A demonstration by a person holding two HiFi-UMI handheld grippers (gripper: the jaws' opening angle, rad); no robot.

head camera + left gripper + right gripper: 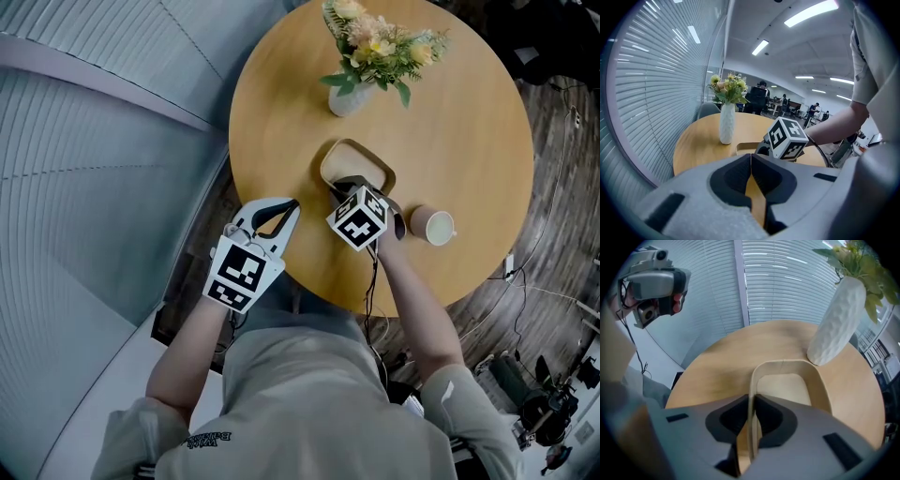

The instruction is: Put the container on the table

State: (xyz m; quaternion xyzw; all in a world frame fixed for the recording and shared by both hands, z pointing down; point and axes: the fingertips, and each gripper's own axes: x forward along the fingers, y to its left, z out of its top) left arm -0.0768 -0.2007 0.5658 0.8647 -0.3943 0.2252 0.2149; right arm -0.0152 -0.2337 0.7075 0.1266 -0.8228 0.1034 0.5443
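Round light-wood bench (281, 112) seen from above. The right gripper (343, 186) has its jaws closed on the near wall of a shallow pale wooden container with rounded corners (356, 167); the thin wall stands pinched between the dark pads (771, 416). The container is open-topped and empty, near the middle of the bench; whether its base touches the surface cannot be told. Just beyond it stands a white textured vase of yellow and pink flowers (349, 98). A cream mug (433, 226) sits to the right. The left gripper (292, 204) hovers at the bench's near edge, its jaws together on nothing.
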